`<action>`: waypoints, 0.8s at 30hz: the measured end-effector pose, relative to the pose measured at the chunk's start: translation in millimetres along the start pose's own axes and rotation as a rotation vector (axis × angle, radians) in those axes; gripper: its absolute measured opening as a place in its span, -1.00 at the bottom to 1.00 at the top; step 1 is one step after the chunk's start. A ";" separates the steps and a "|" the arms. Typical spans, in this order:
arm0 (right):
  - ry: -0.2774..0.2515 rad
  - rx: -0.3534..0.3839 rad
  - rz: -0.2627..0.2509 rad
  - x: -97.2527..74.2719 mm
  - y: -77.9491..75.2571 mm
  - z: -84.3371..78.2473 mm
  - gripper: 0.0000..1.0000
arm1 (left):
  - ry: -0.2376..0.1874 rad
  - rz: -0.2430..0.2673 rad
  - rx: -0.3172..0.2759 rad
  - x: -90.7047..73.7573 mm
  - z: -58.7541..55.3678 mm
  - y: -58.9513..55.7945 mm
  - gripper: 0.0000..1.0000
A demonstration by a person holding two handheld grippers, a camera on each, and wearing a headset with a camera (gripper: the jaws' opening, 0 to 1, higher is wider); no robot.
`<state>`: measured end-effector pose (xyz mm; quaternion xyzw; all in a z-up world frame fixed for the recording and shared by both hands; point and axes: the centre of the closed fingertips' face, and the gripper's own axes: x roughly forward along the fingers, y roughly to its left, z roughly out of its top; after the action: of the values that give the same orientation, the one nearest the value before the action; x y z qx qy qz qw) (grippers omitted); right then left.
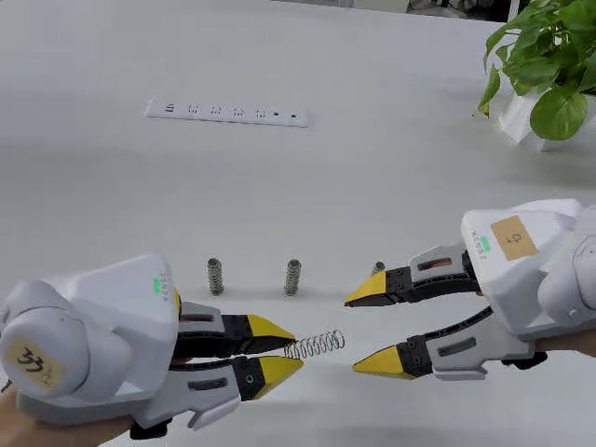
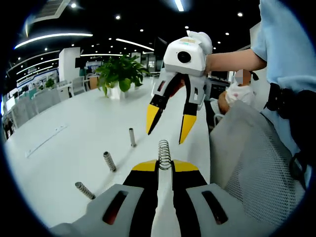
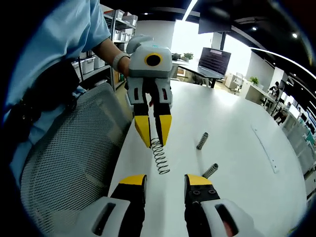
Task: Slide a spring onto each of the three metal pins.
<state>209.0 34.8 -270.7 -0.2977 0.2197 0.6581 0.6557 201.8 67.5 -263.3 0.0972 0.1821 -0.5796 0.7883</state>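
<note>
The white counter (image 1: pixel 372 186) takes most of the head view. At the lower left of that view is the left gripper (image 1: pixel 291 350). Its two yellow-tipped jaws are closed on one end of a spring (image 1: pixel 315 345). The long axis of this spring lies almost level in the picture and rises a little to the right. Its free end points to the right, toward the gap between the jaws of the right gripper (image 1: pixel 352 335). The right gripper is at the right side of the view with its jaws wide apart and nothing between them. Its tips are near the free end of the spring but do not touch it.

A green plant (image 1: pixel 545 65) in a white pot stands at the upper right. A white power strip (image 1: pixel 226 113) lies at the upper left.

There are three springs and three pins. The pins stand upright in one row across the middle of the head view, above the gripper tips. The left pin (image 1: pixel 215 277) and the middle pin (image 1: pixel 292 277) each carry a spring around them. The third pin (image 1: pixel 378 268) is bare, and it stands just behind the upper jaw of the right gripper.
</note>
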 end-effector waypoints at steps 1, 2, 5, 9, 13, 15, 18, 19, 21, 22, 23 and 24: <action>-0.001 -0.005 0.009 0.6 1.1 0.9 -0.53 | -0.002 -0.001 0.001 -0.2 0.2 -0.3 -0.87; -0.005 -0.009 0.015 1.3 2.0 2.2 -0.58 | -0.003 -0.002 0.000 -0.3 0.3 -0.7 -0.87; 0.010 -0.034 0.033 4.0 4.3 2.7 -0.61 | -0.006 -0.009 -0.003 -1.1 0.4 -2.2 -0.87; 0.028 -0.065 0.060 6.4 8.1 2.5 -0.68 | -0.005 -0.016 -0.003 -1.7 0.0 -3.8 -0.87; 0.048 -0.085 0.068 8.2 7.8 0.0 -0.74 | -0.008 -0.021 -0.006 -2.0 0.2 -4.6 -0.87; 0.044 -0.090 0.071 8.8 7.8 0.9 -0.78 | -0.008 -0.022 -0.008 -1.7 -0.5 -4.5 -0.87; 0.045 -0.096 0.075 9.8 8.0 1.8 -0.80 | -0.008 -0.025 -0.010 -1.1 -1.2 -4.9 -0.87; 0.047 -0.098 0.078 10.0 8.3 1.8 -0.82 | -0.008 -0.025 -0.011 -0.9 -1.4 -4.9 -0.87; 0.052 -0.103 0.083 10.6 8.7 1.2 -0.87 | -0.008 -0.026 -0.013 -0.8 -1.7 -4.9 -0.87; 0.055 -0.104 0.081 10.6 8.1 0.7 -0.87 | -0.007 -0.027 -0.015 -0.7 -2.1 -5.2 -0.87; 0.055 -0.102 0.083 10.7 8.1 0.5 -0.87 | -0.007 -0.027 -0.014 -0.7 -2.4 -5.1 -0.87; 0.054 -0.104 0.083 10.7 7.9 0.7 -0.87 | -0.006 -0.027 -0.016 -0.7 -2.7 -5.3 -0.87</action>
<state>201.5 42.8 -278.3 -0.3396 0.2149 0.6869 0.6055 196.1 67.5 -265.1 0.0868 0.1856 -0.5892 0.7816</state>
